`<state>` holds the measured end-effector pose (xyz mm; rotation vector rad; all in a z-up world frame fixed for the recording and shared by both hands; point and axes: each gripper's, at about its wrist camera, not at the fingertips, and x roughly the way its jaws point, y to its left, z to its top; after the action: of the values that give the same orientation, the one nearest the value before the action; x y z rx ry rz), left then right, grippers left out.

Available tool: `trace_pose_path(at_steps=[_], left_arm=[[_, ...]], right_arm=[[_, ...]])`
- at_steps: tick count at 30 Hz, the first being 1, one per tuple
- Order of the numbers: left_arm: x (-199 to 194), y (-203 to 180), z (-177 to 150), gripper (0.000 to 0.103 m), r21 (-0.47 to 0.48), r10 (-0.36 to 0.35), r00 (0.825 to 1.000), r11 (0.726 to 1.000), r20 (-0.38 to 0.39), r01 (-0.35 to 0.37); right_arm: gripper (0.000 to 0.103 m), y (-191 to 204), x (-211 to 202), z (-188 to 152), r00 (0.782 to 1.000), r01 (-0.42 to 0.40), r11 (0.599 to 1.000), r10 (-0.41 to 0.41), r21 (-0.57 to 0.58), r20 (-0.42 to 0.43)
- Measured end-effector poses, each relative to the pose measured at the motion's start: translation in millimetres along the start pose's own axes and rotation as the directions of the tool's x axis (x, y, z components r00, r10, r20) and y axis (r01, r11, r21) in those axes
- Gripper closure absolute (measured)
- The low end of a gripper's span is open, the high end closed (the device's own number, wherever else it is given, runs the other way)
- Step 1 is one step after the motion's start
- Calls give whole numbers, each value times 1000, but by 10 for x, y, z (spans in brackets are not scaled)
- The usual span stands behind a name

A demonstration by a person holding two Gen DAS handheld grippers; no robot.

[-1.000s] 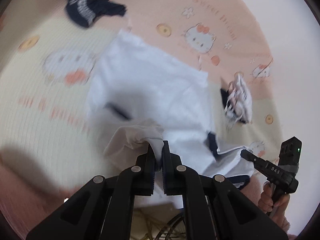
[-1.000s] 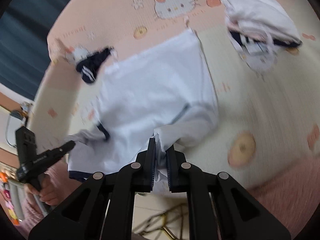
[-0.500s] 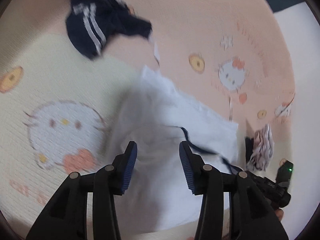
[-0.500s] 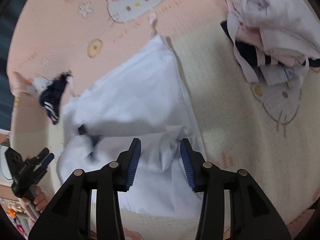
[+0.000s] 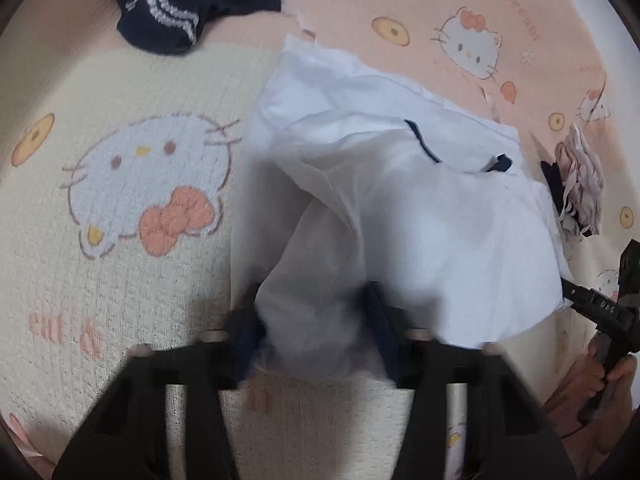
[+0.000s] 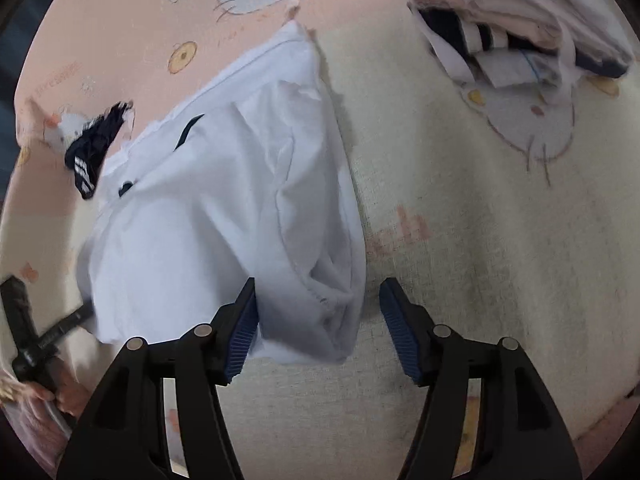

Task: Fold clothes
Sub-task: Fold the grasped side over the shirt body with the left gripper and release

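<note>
A pink and cream blanket printed with cartoon cats covers the surface. A white shirt with dark trim lies rumpled across its middle. The left gripper points down at the shirt's near edge; its jaws are closing with a fold of white cloth between them, though blur hides whether the pads press it. The right gripper is opening, its blue pads apart with the shirt's corner lying loose between them. A dark striped garment lies well apart at the far edge, and a pile of clothes sits off to the right.
</note>
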<state>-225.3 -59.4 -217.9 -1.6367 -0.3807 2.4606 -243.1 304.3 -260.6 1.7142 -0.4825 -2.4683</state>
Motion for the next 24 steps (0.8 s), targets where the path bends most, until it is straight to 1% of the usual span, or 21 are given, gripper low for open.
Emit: trace_pose_path(at_steps=[1,2,4,5,6,10,11,14,15,16,18,20,21,22,23,24], left_arm=[[-46,3,0,81,-12,-11,1000,1000,11,11],[-90,0,-13,85,-18,-18,1000,1000,18,18],[-178,-23,-56,87,-16,-22,999,1000,27,22],[-226,-47,-80,87,-9,-18,999,1000,31,18],[-270,-68,-107,87,-4,-18,999,1000,30,18],[-429,-134,-302,87,8,-42,999,999,13,42],[-467,-148,-371,87,12,-49,999,999,5,49],[-521,-114,-559,87,6,-98,994,995,-45,99],[-537,-100,-621,87,3,-116,991,993,-63,116],[-552,-87,-673,84,6,-99,993,995,-71,100],[-578,-61,-771,83,21,-37,996,999,-78,39],[-600,45,-795,82,-15,-2,997,1000,-74,1],[-635,130,-789,82,-57,-17,998,998,-64,14],[-680,227,-778,82,-107,-45,998,994,-50,39],[-741,302,-770,82,-141,-42,999,989,-25,38],[-828,381,-776,82,-168,-10,1000,986,14,12]], right_arm=[[79,42,-9,1,1000,-12,999,11,-33,-11],[80,79,-31,-5,999,-26,998,24,-58,-25],[88,133,-138,-64,1000,-14,994,13,-105,-13],[89,161,-191,-94,1000,-8,992,7,-129,-7],[90,186,-245,-123,1000,-2,989,2,-151,-1],[90,196,-556,-291,1000,16,988,-14,-150,12],[90,179,-624,-352,1000,31,988,-29,-153,12],[90,89,-767,-569,996,85,983,-88,-162,-6],[90,34,-744,-654,991,126,978,-133,-169,-32],[90,-20,-722,-739,982,165,970,-178,-176,-57],[87,-147,-647,-860,961,233,958,-254,-168,-111],[85,-180,-628,-846,953,263,950,-283,-167,-107],[80,-183,-634,-840,944,296,940,-315,-172,-97],[78,-178,-652,-844,941,309,935,-326,-176,-84],[77,-177,-698,-856,940,319,931,-334,-177,-64],[77,-176,-744,-867,939,329,928,-341,-177,-43]])
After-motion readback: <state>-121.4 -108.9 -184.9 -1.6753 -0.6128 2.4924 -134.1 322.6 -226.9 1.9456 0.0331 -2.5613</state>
